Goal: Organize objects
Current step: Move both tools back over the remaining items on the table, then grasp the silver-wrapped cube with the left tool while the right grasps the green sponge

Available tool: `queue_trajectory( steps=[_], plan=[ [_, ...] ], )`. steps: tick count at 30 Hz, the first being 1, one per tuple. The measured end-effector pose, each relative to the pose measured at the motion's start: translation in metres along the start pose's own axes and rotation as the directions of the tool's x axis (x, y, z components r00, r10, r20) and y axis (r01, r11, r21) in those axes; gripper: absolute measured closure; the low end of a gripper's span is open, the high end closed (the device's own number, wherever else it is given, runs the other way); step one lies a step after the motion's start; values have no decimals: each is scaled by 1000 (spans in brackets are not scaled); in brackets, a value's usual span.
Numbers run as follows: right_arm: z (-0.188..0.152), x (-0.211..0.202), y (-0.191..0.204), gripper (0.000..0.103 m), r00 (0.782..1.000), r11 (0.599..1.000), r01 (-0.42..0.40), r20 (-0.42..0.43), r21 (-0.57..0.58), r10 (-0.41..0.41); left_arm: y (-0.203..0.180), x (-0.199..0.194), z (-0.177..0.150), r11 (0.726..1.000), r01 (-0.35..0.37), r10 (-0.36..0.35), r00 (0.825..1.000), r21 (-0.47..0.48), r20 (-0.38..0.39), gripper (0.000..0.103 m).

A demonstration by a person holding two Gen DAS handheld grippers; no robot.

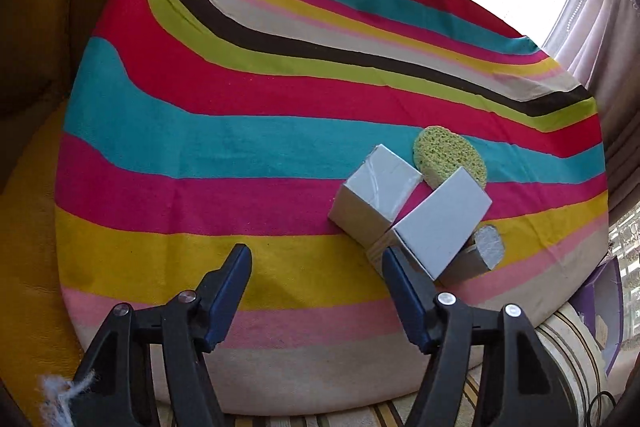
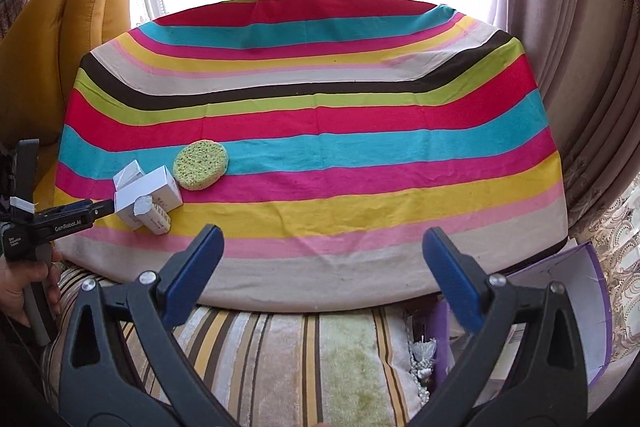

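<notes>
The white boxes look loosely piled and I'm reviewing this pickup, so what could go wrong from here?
1. The upper white box leans across the lower white box, so a nudge from the left hand-held gripper could topple it.
2. The paper-wrapped roll beside them may roll away.

Before you, the striped tablecloth point(image 2: 320, 131) carries a green sponge point(image 2: 201, 159), two white boxes point(image 1: 438, 223) touching, and a small roll point(image 1: 482, 253).

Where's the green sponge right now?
The sponge lies flat on the striped cloth, left of centre in the right wrist view, touching the far side of the white boxes.
</notes>
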State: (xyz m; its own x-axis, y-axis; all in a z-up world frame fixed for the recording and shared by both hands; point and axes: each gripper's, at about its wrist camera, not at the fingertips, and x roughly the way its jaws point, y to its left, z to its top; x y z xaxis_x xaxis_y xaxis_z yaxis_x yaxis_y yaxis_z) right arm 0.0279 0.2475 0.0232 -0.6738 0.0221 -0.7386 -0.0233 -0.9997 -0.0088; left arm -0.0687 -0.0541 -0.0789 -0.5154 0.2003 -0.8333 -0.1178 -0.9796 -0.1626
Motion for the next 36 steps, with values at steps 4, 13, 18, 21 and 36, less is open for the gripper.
queue_trajectory(
  steps=[4,13,18,21,36],
  plan=[
    [3,10,8,2,1000,1000,-11,-15,-14,11,-21,1,3,994,19,-21,1000,106,19,36],
    [15,38,26,3,998,998,-50,-50,-38,48,-26,21,24,984,35,-44,998,174,44,52],
    [28,57,38,2,993,995,-91,-75,-35,88,-31,23,25,974,59,-73,996,217,57,68],
    [40,72,48,2,988,993,-119,-105,-19,116,-24,17,24,983,45,-63,994,179,94,68],
    [76,158,123,3,956,984,-174,-248,-39,159,8,-5,20,999,31,-35,975,24,218,68]
  ],
)
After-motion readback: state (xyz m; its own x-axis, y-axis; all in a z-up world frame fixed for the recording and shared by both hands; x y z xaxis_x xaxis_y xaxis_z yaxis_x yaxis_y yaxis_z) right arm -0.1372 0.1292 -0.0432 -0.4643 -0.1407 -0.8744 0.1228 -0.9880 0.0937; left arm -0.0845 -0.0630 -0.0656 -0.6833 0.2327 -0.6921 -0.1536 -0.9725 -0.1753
